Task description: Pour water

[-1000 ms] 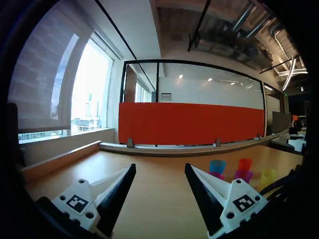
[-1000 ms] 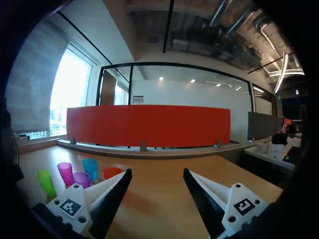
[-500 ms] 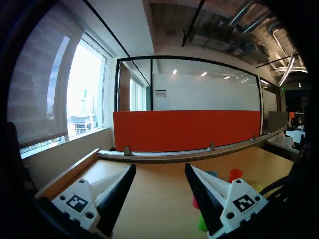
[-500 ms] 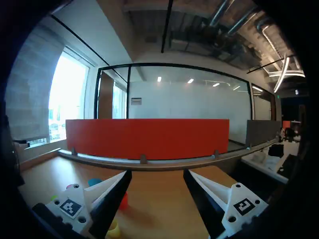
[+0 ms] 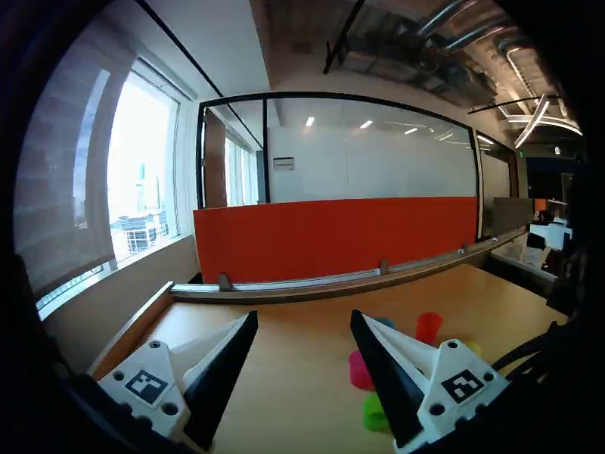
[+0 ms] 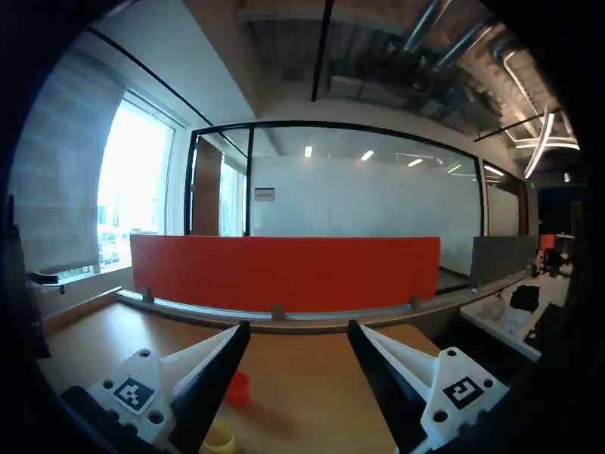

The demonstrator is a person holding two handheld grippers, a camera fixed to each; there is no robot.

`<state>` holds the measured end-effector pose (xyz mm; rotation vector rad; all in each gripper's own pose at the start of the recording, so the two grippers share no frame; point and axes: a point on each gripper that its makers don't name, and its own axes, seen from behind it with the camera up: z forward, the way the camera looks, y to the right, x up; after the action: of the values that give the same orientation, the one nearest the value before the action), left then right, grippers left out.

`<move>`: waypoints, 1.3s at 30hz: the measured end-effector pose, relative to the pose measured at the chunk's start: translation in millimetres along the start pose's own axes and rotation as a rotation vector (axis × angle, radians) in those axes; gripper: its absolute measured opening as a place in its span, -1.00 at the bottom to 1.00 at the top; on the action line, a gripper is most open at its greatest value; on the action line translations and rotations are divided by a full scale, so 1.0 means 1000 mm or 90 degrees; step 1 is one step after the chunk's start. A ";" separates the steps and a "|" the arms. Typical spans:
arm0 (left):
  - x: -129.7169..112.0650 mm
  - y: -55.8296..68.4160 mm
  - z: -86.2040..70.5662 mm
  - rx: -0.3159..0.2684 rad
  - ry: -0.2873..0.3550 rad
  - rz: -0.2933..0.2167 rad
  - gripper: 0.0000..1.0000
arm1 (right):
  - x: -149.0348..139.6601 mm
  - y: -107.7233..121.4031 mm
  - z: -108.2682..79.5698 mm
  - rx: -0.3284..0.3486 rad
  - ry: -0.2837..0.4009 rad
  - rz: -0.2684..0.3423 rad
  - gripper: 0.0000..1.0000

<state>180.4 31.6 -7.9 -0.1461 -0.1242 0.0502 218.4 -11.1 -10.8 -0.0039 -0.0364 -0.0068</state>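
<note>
Jaws spread and empty, the left gripper [image 5: 303, 313] and right gripper [image 6: 299, 324] are hovering above a light wooden desk [image 5: 302, 378]; a green plastic cup [image 5: 372, 412], pink plastic cup [image 5: 358, 370] and red plastic cup [image 5: 428, 327] are standing beside the left gripper's right finger, an orange partition panel [image 5: 333, 238] behind.

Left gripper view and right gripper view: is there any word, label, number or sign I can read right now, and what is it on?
No text in either view is readable.
Small sign on the glass wall: too small to read.
Square markers on the left gripper and the right gripper: black-and-white patterns, no letters.
Coloured cups: no print visible.
</note>
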 end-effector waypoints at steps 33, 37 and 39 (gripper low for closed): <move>-0.120 0.082 0.003 -0.157 -0.161 0.057 0.81 | -0.008 -0.051 0.024 0.121 -0.069 -0.061 1.00; -0.142 0.094 0.004 -0.178 -0.190 0.073 0.82 | -0.008 -0.056 0.030 0.130 -0.073 -0.063 1.00; -0.154 0.099 0.004 -0.186 -0.205 0.078 0.82 | -0.009 -0.058 0.032 0.134 -0.075 -0.065 1.00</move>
<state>23.1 120.9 -36.8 -0.4373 -0.4452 0.1779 208.2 -68.4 21.2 0.2075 -0.1553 -0.1047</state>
